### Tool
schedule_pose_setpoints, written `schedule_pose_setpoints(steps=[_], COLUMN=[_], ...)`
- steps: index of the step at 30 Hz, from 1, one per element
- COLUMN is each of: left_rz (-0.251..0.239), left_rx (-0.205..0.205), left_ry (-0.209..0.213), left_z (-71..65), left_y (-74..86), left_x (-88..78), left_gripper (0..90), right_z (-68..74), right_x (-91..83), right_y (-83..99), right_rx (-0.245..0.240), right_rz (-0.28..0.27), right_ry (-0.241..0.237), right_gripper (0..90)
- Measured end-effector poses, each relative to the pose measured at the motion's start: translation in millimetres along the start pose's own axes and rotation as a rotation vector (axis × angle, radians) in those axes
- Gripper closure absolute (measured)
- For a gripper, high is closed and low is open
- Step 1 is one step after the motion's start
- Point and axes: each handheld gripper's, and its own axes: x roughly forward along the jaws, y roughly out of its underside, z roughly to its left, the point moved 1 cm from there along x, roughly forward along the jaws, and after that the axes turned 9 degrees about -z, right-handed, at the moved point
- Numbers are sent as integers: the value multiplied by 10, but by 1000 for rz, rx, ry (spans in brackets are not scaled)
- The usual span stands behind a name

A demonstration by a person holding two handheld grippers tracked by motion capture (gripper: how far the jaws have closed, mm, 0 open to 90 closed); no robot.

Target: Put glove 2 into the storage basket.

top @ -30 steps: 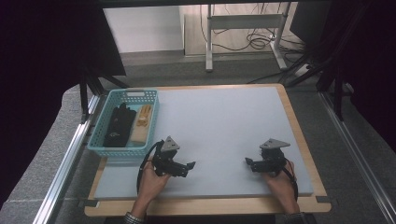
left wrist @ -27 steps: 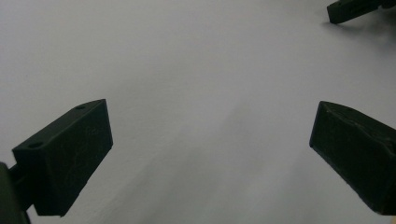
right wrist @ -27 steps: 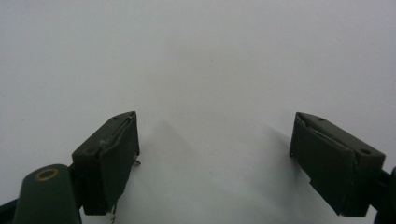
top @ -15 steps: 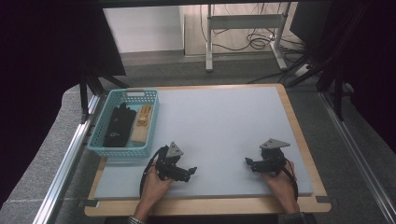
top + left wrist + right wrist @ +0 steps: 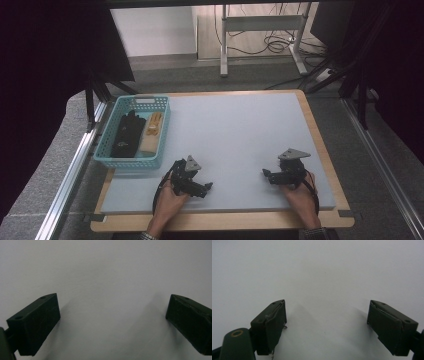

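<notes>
Basket (image 5: pixel 132 159) just beside left hand-held gripper (image 5: pixel 200 189).

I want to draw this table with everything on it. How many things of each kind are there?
Turquoise plastic basket: 1
Black fabric item in the basket: 1
Tan wooden-looking pieces in the basket: 2, as far as I can tell
Black two-jaw grippers: 2, the left gripper and the right gripper, both open
Total: 6

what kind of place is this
Probably a lab or recording workstation: a framed grey table, a teal basket, hand-held grippers, and a desk frame with loose cables behind.
</notes>
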Motion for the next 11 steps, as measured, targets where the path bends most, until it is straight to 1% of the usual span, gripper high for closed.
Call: schedule_pose_setpoints(steps=[2,4,8,11], left_rz=[3,5,9,9], left_rx=[-18,-11,-17,-14], left_ry=[7,6,7,6], left_z=[13,12,10,11], left_y=[1,1,0,1], left_x=[4,6,9,9], left_gripper=[0,0,0,0], right_z=[0,0,2,0], right_x=[0,-1,0,-1], right_y=[0,0,0,3], right_rx=[0,0,0,4], right_rz=[0,0,0,0], right_ry=[0,0,0,-1], right_gripper=[154,154,154,154])
